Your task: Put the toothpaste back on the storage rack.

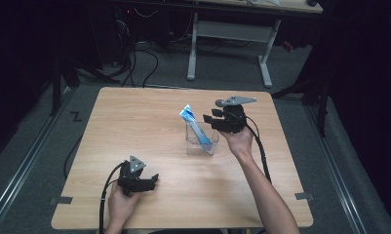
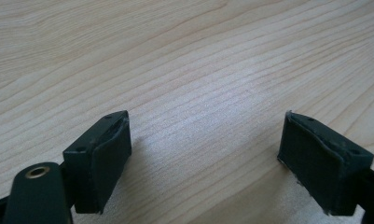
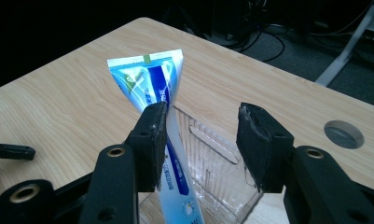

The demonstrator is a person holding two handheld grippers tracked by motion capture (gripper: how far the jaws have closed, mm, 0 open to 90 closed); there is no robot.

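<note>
I have the toothpaste tube [image 1: 197, 127] standing tilted in the clear plastic holder [image 1: 205, 142] near the middle of the worktop [image 1: 134, 126] — cap end down inside, flat crimped end sticking up and leaning toward the far left. It leans that way, I judge, because the holder is wider than the tube and only its rim props it.

My right gripper [image 3: 201, 140] hangs just above the holder with its jaws partly open. The tube passes close beside the left jaw rather than between the pads, so I read nothing as gripped; whether that jaw brushes the tube I cannot tell.

My left gripper [image 1: 151, 181] rests low at the near left of the worktop, well apart from the holder, jaws wide open over bare wood — parked out of the way, I'd say.

The tube's cap end is cut off at the bottom of the right gripper view, and the holder's clear walls make its base hard to trace. The print on the tube is too small to read.
</note>
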